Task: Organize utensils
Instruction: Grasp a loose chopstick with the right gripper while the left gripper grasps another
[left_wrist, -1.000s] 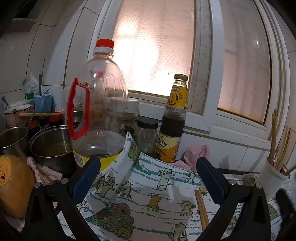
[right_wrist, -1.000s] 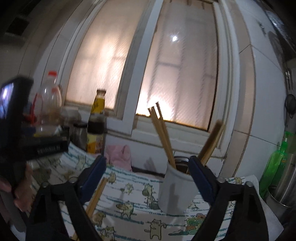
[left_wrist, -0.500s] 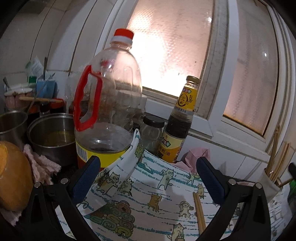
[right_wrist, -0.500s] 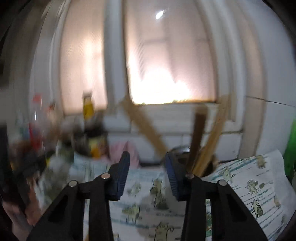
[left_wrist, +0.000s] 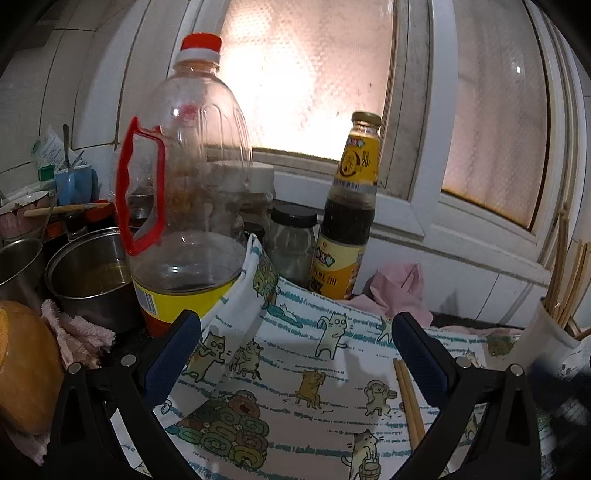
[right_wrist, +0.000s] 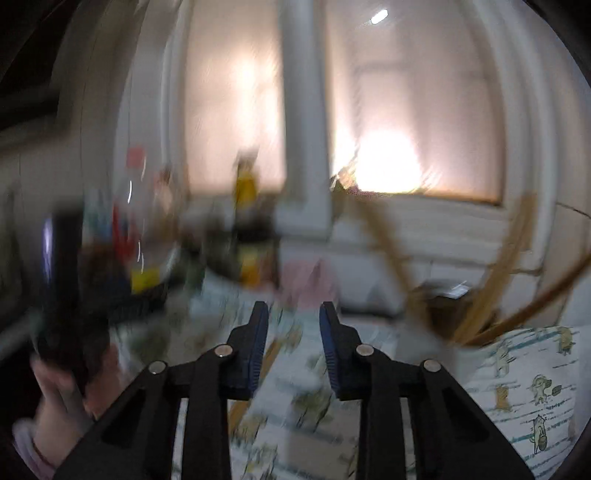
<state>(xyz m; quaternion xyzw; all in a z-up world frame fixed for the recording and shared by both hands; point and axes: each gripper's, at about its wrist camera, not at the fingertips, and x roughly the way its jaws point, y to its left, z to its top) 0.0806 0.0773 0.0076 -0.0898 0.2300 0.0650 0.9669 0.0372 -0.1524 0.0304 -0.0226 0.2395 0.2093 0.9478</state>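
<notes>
Left gripper (left_wrist: 295, 345) jaws wide, nothing between them, hovering over the cat-print cloth (left_wrist: 314, 373) on the desk. Landmark: the white chopstick holder (left_wrist: 541, 336), standing at the cloth's right edge in the left wrist view with several wooden chopsticks (left_wrist: 563, 273) sticking up out of it. A loose pair of chopsticks (left_wrist: 408, 398) lies flat on the cloth left of the holder, just inside the left gripper's right finger. Further left of the holder: pink rag (left_wrist: 397, 286) against the wall, then the dark sauce bottle (left_wrist: 349, 221) with yellow label, a small glass jar (left_wrist: 293, 242), and the big clear oil bottle (left_wrist: 184, 192) with red cap and handle. The cloth's corner is propped up against the oil bottle. Steel pot (left_wrist: 88, 273) is furthest left.

Right wrist view heavily motion-blurred. Right gripper (right_wrist: 293, 343) jaws narrow, have just been closing, nothing visibly between the pads. The holder (right_wrist: 436, 332) sits right of the jaws, apart from them, its chopsticks leaning outward. A loose chopstick on the cloth shows as a blur just left of the jaws; contact cannot be told. Person's hand (right_wrist: 62, 384) at lower left of that view.
</notes>
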